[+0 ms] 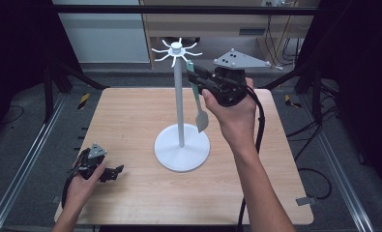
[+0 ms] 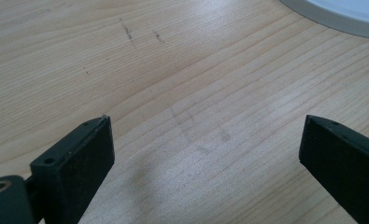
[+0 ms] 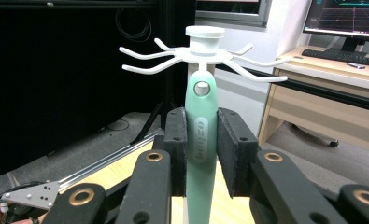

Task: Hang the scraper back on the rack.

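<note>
Low at the near left edge of the table (image 1: pixel 130 121), my left gripper (image 1: pixel 115 171) lies released, jaws spread wide over bare wood, with the stand's round base (image 2: pixel 341 14) just past its tips. Ahead and to its right rises the white hook stand (image 1: pixel 179 96). Up beside the stand's top, my right gripper (image 3: pixel 202 140) is clenched on the mint-green spatula (image 3: pixel 201 140), gripping its handle. The handle's hanging hole (image 3: pixel 202 88) sits above the jaws, right under the ring of hooks (image 3: pixel 145 55); it seems not yet on a hook, though I can't be sure. The blade (image 1: pixel 202 121) hangs below my hand.
</note>
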A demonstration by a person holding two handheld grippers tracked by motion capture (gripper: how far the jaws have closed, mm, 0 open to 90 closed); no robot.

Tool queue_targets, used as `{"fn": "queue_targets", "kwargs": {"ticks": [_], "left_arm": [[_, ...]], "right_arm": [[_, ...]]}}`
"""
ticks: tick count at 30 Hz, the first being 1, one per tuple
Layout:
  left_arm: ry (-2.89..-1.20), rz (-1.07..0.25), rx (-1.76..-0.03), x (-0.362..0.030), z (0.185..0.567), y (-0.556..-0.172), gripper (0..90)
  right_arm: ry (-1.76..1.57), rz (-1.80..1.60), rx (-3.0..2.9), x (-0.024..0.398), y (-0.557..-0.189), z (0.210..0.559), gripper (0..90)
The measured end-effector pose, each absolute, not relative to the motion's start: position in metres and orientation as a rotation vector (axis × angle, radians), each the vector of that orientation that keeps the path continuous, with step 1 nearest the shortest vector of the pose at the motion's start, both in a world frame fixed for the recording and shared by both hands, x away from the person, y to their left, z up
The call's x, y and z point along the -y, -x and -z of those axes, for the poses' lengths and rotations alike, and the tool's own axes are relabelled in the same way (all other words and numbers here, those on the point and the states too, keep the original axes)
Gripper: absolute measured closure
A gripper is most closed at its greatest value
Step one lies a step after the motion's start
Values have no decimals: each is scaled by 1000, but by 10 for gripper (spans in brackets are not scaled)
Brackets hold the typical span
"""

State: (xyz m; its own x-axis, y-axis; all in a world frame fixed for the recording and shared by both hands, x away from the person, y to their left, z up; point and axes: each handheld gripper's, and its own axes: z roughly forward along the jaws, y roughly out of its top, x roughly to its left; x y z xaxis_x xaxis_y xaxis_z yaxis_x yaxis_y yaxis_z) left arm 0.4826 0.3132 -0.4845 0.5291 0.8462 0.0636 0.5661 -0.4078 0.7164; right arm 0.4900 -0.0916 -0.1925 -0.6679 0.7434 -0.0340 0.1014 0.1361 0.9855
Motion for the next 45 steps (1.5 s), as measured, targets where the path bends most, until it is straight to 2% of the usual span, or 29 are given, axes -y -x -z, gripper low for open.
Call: {"fn": "queue_targets", "kwargs": {"ticks": [16,27,34,45], "left_arm": [[-2124,-562,-1148,-315,485,-483,31],[-2105,-570,-1167,-320,484,-484,31],[-2114,-568,-1157,-318,484,-484,32],[-2115,-576,-1149,-316,483,-482,32]], "right_arm": [[-821,-1571,-1864,91,-488,195,739],[-842,-1591,-1853,108,-484,204,713],[-895,-1533,-1867,127,-483,218,705],[-1032,-1425,-1886,159,-495,255,620]]}}
